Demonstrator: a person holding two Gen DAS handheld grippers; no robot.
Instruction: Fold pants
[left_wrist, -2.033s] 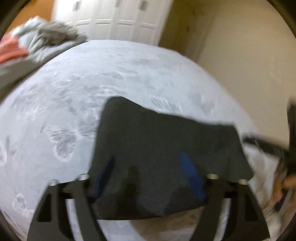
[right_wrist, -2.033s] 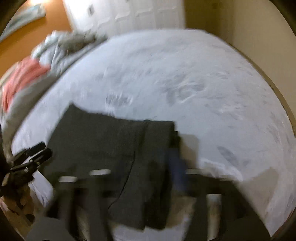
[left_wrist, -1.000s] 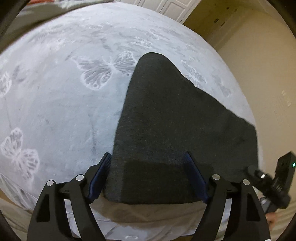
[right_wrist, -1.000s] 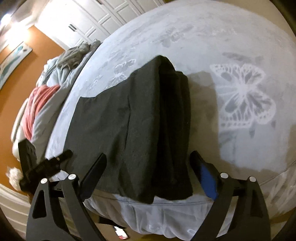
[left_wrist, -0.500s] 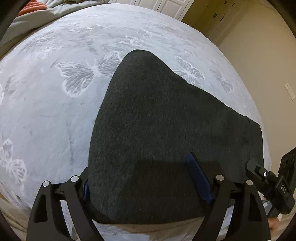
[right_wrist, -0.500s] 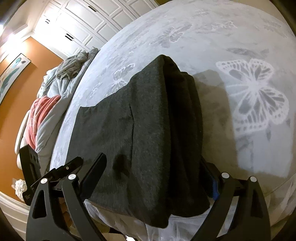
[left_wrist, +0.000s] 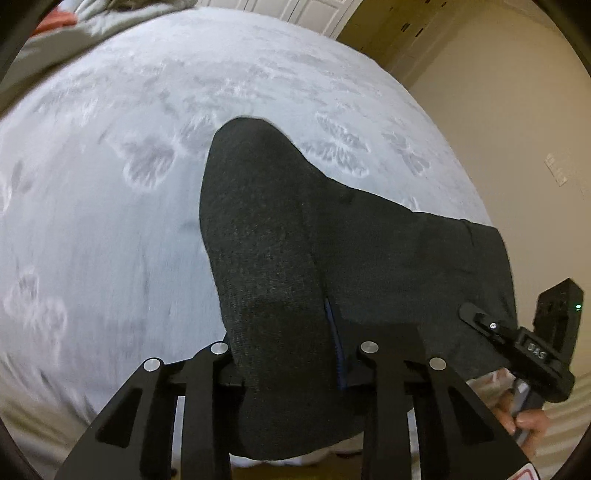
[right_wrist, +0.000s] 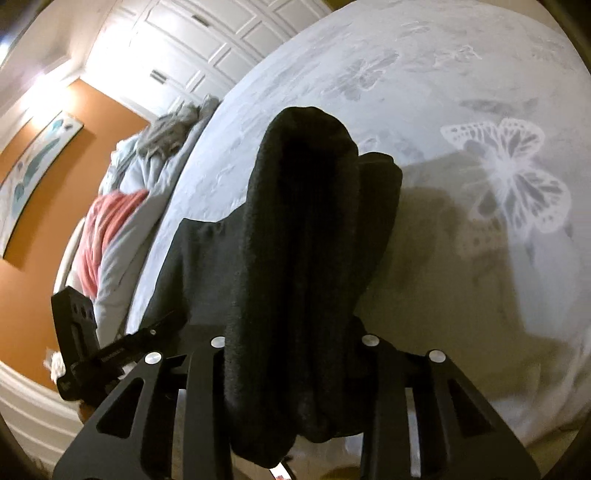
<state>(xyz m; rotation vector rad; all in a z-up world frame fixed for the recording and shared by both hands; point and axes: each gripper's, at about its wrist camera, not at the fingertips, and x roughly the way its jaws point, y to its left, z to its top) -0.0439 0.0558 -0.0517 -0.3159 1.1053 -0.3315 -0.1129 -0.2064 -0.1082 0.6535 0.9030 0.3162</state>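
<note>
**Both claws pinch the pants at the bed's near edge**

Right now the left claw (left_wrist: 291, 354) is closed on a raised fold of the dark grey pants (left_wrist: 280, 236), the cloth bunched between its black fingers with a strip of blue pad (left_wrist: 334, 343) showing beside the fabric. From that grip the fold rises as a ridge and runs away toward the middle of the bed (left_wrist: 110, 206), while the rest of the garment spreads flat to the right along the near edge. At the right of this view the right claw (left_wrist: 480, 319) reaches onto the pants' far-right border, with a few of the person's fingers (left_wrist: 524, 421) visible below it.

Seen from the right wrist, the right claw (right_wrist: 293, 347) is likewise clamped on a thick, doubled bundle of the pants (right_wrist: 306, 229); the fabric hangs down a little past the fingers and over the bed's near edge. The left claw (right_wrist: 162, 325) shows at the left, resting at the garment's other end.

Beyond the pants lies the pale grey bedspread (right_wrist: 480, 258) with its white butterfly print (right_wrist: 509, 177). At the far-left side of the bed sits a heap of bedding and clothes (right_wrist: 122, 221), grey, light blue and coral. Behind it are an orange wall (right_wrist: 44, 236) with a framed picture (right_wrist: 33, 162) and white panelled doors (right_wrist: 192, 48).

No containers are in view.
</note>
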